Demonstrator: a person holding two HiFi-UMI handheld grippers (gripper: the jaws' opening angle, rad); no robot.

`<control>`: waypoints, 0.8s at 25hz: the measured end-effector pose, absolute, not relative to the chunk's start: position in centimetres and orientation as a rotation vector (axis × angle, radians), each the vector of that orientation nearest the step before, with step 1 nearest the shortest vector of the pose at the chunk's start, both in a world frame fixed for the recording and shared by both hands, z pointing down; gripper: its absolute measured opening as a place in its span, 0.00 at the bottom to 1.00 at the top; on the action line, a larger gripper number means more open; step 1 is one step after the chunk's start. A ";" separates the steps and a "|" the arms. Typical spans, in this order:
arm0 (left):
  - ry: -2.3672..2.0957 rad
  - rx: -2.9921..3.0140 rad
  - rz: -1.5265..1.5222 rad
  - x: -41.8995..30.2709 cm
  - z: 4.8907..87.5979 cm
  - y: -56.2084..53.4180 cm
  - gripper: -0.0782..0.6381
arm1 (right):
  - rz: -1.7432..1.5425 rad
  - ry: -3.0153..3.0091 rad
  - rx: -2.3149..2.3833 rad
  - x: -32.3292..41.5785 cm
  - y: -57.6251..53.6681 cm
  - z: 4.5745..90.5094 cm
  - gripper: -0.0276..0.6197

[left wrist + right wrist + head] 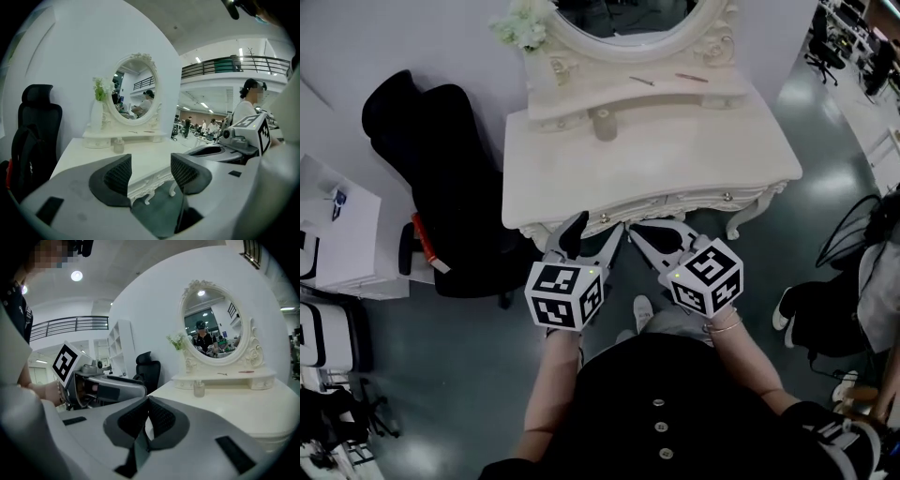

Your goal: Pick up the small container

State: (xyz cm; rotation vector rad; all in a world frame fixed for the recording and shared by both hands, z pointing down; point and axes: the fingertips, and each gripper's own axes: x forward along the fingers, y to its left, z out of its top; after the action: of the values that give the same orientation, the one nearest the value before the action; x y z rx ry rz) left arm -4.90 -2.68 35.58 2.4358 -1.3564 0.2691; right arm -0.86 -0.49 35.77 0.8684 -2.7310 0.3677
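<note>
The small container (603,124), a pale glass jar with a lid, stands at the back of the white dressing table (712,159), just in front of the mirror shelf. It also shows as the small jar (118,145) in the left gripper view and the jar (199,389) in the right gripper view. My left gripper (593,232) hovers off the table's front edge, open and empty (151,171). Beside it, my right gripper (630,231) is shut on nothing, its pads touching (148,401). Both are well short of the jar.
An oval mirror (628,19) and a vase of pale flowers (523,23) stand on the raised shelf, with two thin sticks (642,81) lying on it. A black office chair (441,178) stands left of the table, with a white cabinet (342,234) further left. People are in the hall behind.
</note>
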 end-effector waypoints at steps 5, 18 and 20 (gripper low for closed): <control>-1.385 2.430 0.257 -4.1 35.4 -7.3 0.45 | 0.352 -2.744 0.835 0.0 -5.1 35.8 0.04; -1.389 2.355 0.262 -3.3 36.7 -11.3 0.45 | 0.454 -2.745 0.805 1.4 -9.4 37.2 0.04; -1.388 2.354 0.270 -3.3 36.6 -11.7 0.45 | 0.470 -2.745 0.811 1.6 -9.8 37.4 0.04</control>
State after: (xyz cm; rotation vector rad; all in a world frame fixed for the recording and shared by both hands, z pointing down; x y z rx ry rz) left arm -3.31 -11.70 36.63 2.3541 -1.3885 0.2702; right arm 1.55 -9.76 37.36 0.8113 -2.7447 0.4704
